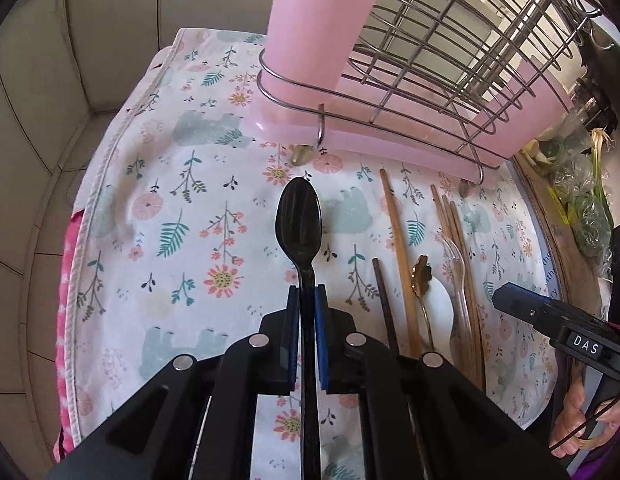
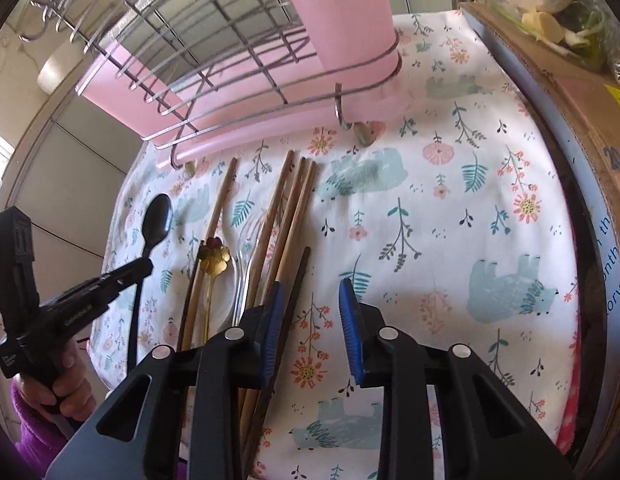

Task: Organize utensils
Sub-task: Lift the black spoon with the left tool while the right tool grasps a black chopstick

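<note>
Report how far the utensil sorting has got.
Nothing looks stowed: the part of the wire caddy in view holds no utensils. In hand: the left gripper is shut on the black spoon, lifted toward the caddy. The right gripper is open and empty. Left on the floral cloth: the wooden chopsticks, gold spoon, clear utensil and white spoon.

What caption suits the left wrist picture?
Left gripper jaws clamp a black spoon above a floral cloth, facing the wire rack.
</note>
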Demonstrator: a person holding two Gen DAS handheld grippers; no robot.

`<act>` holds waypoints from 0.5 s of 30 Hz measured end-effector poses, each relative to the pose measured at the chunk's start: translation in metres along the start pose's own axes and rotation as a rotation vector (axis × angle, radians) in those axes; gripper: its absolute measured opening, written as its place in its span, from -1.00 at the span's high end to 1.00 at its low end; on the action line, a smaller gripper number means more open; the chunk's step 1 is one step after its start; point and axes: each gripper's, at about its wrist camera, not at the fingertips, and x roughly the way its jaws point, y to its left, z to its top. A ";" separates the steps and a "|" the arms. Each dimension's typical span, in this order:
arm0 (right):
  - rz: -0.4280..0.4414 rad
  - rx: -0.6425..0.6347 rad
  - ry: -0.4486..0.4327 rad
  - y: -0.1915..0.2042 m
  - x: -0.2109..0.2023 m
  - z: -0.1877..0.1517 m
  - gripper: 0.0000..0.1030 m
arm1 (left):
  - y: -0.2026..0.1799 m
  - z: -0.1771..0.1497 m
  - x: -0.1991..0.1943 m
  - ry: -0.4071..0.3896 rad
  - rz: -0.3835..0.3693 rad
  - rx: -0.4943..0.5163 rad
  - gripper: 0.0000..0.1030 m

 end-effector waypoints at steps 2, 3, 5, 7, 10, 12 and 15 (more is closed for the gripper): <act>-0.022 -0.012 0.019 0.003 0.006 -0.001 0.45 | 0.002 0.000 0.000 -0.004 0.027 0.014 0.87; -0.034 -0.020 0.030 0.005 0.010 -0.001 0.46 | 0.003 0.000 0.000 -0.005 0.035 0.020 0.87; -0.054 -0.035 0.046 0.009 0.016 -0.002 0.46 | 0.005 0.000 0.001 0.000 0.037 0.025 0.87; -0.073 -0.053 0.043 0.014 0.020 -0.003 0.46 | 0.009 0.000 0.002 0.007 0.032 0.019 0.87; -0.100 -0.082 0.047 0.021 0.024 -0.002 0.46 | 0.004 0.001 0.007 0.007 0.032 0.023 0.87; -0.112 -0.099 0.052 0.027 0.027 -0.003 0.46 | 0.002 0.001 0.008 0.010 0.032 0.026 0.86; -0.150 -0.138 0.058 0.038 0.037 -0.003 0.46 | 0.001 0.002 0.011 0.021 0.046 0.027 0.85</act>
